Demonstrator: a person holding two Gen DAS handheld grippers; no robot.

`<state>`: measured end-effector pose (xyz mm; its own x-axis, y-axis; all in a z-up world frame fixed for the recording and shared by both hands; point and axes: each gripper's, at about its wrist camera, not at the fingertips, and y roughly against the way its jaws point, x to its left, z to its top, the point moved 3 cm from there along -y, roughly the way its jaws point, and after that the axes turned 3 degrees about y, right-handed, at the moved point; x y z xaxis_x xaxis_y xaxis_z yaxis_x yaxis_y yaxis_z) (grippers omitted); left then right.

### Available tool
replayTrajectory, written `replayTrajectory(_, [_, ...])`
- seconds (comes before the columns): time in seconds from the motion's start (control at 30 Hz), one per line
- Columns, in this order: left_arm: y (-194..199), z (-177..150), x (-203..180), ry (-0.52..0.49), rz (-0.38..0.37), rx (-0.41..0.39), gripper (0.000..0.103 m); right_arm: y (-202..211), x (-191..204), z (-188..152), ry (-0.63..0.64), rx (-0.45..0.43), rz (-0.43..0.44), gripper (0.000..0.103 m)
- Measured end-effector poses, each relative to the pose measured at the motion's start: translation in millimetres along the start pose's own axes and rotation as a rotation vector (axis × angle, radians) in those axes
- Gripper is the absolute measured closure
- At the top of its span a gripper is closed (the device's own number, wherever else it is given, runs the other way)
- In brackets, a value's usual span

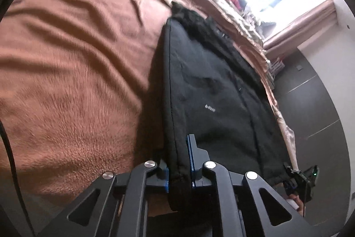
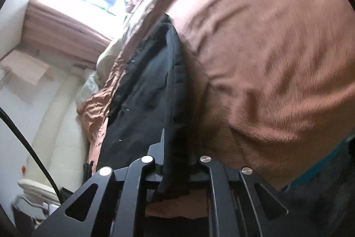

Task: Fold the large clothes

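Now the black jacket (image 1: pixel 213 90) lies flat near the edge of the brown blanket (image 1: pixel 73 63), its near hem clamped by both the left gripper (image 1: pixel 179 172) and the right gripper (image 2: pixel 177 161). Lift both corners evenly, keeping the hem taut, then carry it toward the collar.

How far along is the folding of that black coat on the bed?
Done: the black coat lies as a long narrow strip on the brown blanket, apparently folded once. In hand: the left tongs and right tongs each pinch its near edge. Left: folding it shorter.
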<state>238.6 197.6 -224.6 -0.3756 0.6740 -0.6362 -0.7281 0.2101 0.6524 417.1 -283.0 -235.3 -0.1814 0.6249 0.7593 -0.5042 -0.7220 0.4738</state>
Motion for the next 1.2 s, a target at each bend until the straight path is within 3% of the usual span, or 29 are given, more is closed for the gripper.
replayTrajectory(0.27, [57,16,-23,-0.022,-0.042,-0.084,0.093,36,56,7,0.101,-0.056,0.046,0.098])
replayTrajectory(0.5, [107,22,-42,-0.036,-0.088,-0.153,0.094,89,86,-12,0.169,-0.074,0.092,0.098])
replayTrajectory(0.9, [197,-20,-49,-0.042,-0.133,-0.257,0.094,168,108,-51,0.285,-0.087,0.146,0.098])
replayTrajectory(1.2, [243,-54,-42,-0.023,-0.141,-0.293,0.094,196,107,-78,0.295,-0.086,0.184,0.098])
